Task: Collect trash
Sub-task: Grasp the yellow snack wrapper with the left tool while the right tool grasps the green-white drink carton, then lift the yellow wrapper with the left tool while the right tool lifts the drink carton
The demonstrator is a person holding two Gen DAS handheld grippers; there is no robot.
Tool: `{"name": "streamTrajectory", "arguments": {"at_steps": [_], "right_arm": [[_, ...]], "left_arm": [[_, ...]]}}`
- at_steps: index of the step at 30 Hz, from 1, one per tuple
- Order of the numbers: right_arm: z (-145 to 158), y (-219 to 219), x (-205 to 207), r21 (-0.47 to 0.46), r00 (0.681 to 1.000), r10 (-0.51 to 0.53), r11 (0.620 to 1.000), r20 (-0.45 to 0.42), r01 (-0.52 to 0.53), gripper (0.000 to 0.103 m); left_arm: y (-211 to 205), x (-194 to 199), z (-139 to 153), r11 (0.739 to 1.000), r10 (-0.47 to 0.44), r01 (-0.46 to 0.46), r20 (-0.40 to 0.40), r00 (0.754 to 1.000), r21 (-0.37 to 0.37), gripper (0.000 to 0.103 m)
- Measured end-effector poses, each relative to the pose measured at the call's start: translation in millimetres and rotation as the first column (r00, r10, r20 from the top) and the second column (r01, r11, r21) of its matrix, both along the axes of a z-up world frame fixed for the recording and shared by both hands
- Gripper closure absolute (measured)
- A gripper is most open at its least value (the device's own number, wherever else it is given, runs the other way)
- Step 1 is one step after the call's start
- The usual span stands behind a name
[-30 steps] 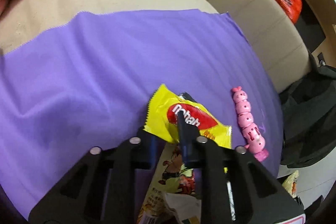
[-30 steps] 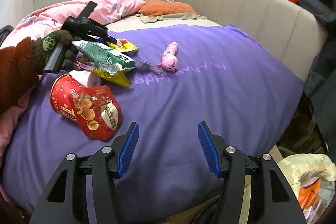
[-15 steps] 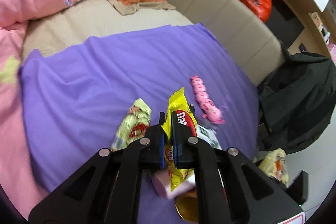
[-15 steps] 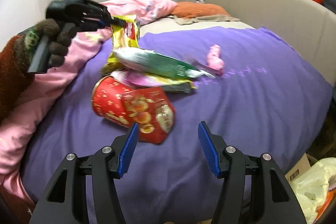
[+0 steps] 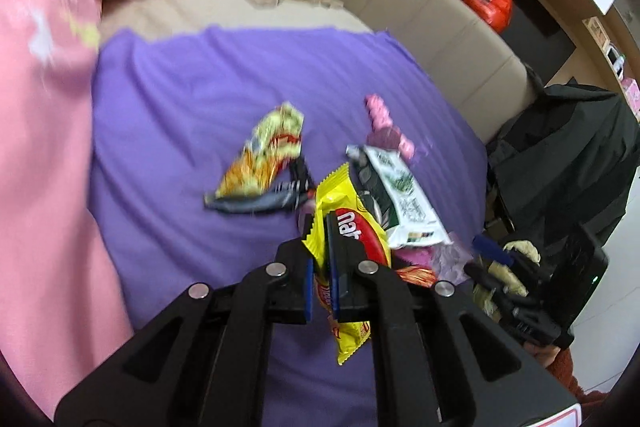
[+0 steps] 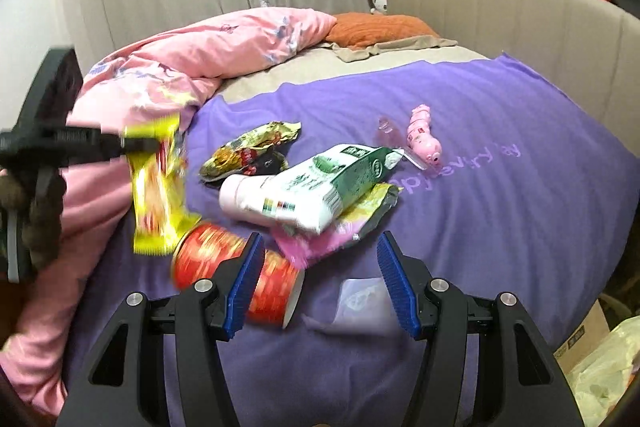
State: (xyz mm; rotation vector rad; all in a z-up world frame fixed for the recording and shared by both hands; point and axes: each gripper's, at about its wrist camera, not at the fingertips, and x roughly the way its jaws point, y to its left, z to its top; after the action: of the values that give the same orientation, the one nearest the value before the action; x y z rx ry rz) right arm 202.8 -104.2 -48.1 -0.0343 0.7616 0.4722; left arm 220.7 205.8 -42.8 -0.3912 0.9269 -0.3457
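My left gripper (image 5: 323,227) is shut on a yellow snack wrapper (image 5: 352,239) with a red label and holds it up above the purple blanket (image 5: 180,107). From the right wrist view the same yellow wrapper (image 6: 156,187) hangs from the left gripper (image 6: 132,143) at the far left. My right gripper (image 6: 320,255) stands open over the blanket (image 6: 500,227), nothing between its blue pads. Just beyond it lie a red cup (image 6: 224,259), a green-and-white carton (image 6: 320,183), a pink bottle (image 6: 240,199), a crumpled snack bag (image 6: 248,147) and a clear plastic scrap (image 6: 364,299).
A pink toy (image 6: 424,143) lies on the blanket to the right. A pink quilt (image 6: 180,67) is heaped at the left, an orange pillow (image 6: 376,27) by the beige headboard (image 6: 520,11). A whitish bag of waste (image 6: 600,375) sits off the bed's lower right corner.
The left gripper closed on the yellow wrapper, lifted it off the pile and carried it to the left. The right gripper edged closer to the red cup, still open.
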Motion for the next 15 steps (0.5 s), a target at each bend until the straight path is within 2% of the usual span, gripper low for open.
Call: {"name": "streamTrajectory", "arguments": {"at_steps": [4,7,11,15], "right_arm": [[4,0,21,0.016,0.999,-0.043,0.999,-0.024,0.044,0.048],[5,10,44,0.012,0.996,-0.065,0.998,-0.061,0.066,0.048],[-8,39,84,-0.038,0.985,-0.09,0.996,-0.146,0.085,0.048],[-32,71,116,-0.157,0.974,-0.11,0.984,-0.196,0.08,0.048]], "left_arm": [[-5,2,-5,0.999,-0.022,0.021,0.031,0.999,0.031,0.097],[-8,2,-8,0.998,-0.053,0.052,0.046,0.998,0.026,0.097],[-8,1,-13,0.996,-0.087,0.085,0.051,0.995,0.025,0.097],[-8,-2,-15,0.994,-0.106,0.104,0.059,0.993,0.022,0.097]]}}
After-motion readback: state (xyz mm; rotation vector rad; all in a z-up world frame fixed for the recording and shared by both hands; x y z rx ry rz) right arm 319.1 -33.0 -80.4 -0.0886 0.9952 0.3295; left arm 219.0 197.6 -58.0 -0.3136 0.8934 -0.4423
